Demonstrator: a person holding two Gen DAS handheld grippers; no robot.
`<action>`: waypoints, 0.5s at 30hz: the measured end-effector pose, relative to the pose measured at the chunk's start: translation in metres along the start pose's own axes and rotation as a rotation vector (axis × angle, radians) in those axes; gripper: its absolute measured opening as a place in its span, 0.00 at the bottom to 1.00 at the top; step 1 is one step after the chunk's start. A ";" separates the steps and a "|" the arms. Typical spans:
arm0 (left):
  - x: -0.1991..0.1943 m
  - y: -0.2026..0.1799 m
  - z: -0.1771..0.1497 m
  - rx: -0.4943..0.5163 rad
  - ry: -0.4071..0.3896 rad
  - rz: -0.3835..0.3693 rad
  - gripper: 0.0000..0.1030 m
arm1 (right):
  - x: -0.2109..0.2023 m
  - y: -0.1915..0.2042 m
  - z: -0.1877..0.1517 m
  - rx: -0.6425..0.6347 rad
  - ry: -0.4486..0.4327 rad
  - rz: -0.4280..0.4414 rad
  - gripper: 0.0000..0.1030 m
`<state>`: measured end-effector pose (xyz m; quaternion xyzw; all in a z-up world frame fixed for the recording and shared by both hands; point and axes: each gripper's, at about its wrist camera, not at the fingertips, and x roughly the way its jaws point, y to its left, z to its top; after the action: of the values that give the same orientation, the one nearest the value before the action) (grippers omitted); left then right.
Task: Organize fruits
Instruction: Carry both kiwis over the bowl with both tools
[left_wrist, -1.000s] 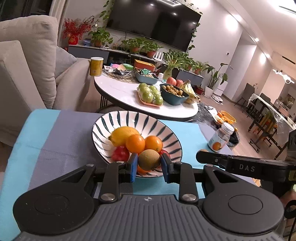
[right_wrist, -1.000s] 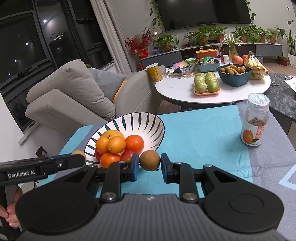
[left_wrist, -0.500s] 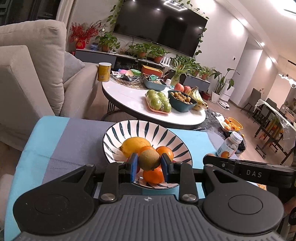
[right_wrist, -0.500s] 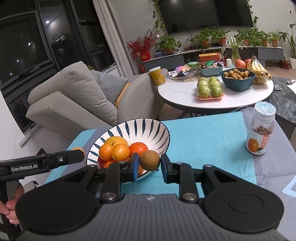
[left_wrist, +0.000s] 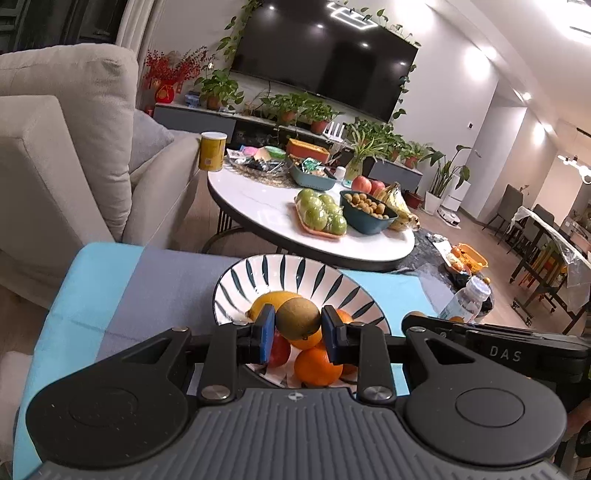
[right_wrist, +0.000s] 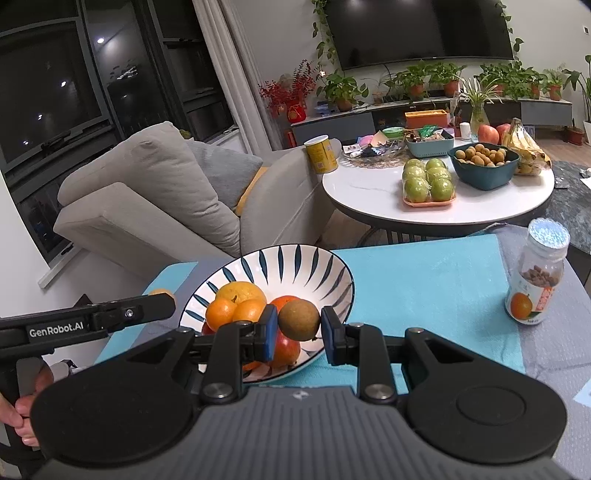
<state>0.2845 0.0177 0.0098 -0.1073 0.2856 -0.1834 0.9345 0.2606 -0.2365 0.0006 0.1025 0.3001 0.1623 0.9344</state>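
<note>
- My left gripper (left_wrist: 298, 329) is clamped on a brown-green oval kiwi (left_wrist: 298, 319); both blue pads press its sides.
- My right gripper (right_wrist: 299, 329) is clamped on a second round brown kiwi (right_wrist: 299, 319), pads tight on both sides.
- Both kiwis sit in the air above the white ceramic bowl with dark blue leaf stripes (left_wrist: 295, 275), over its near side, clear of the pile.
- Bowl contents: a large yellow citrus (right_wrist: 240, 291) at the back, small oranges (right_wrist: 221, 314) next to it, a red apple-like fruit (right_wrist: 286, 349) at the near edge under the right kiwi.
- Left view shows another orange (left_wrist: 317, 367) at the bowl's near rim, below the left kiwi.
- Bowl stands on a turquoise and grey cloth (right_wrist: 424, 280) covering the table.
- Clear plastic jar with a silver lid and orange label (right_wrist: 537, 282) stands upright on the cloth, well to the right of the bowl.
- My left hand (right_wrist: 26, 406) shows at the left edge of the right view, wrapped round the other tool's handle.
- Round white side table (right_wrist: 436, 212) behind holds green fruit on a tray, a dark teal bowl of small yellow fruit, bananas.
</note>
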 end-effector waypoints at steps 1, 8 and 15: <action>0.001 0.000 0.001 0.006 -0.002 -0.003 0.25 | 0.001 0.000 0.001 -0.001 0.000 0.001 0.32; 0.013 0.004 0.006 0.031 0.008 -0.012 0.25 | 0.005 0.002 0.005 -0.006 -0.002 0.002 0.32; 0.023 0.007 0.007 0.042 0.014 0.011 0.25 | 0.009 0.002 0.008 -0.002 0.000 -0.001 0.32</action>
<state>0.3082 0.0150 0.0022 -0.0846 0.2888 -0.1849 0.9356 0.2716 -0.2321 0.0029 0.1013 0.3001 0.1623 0.9345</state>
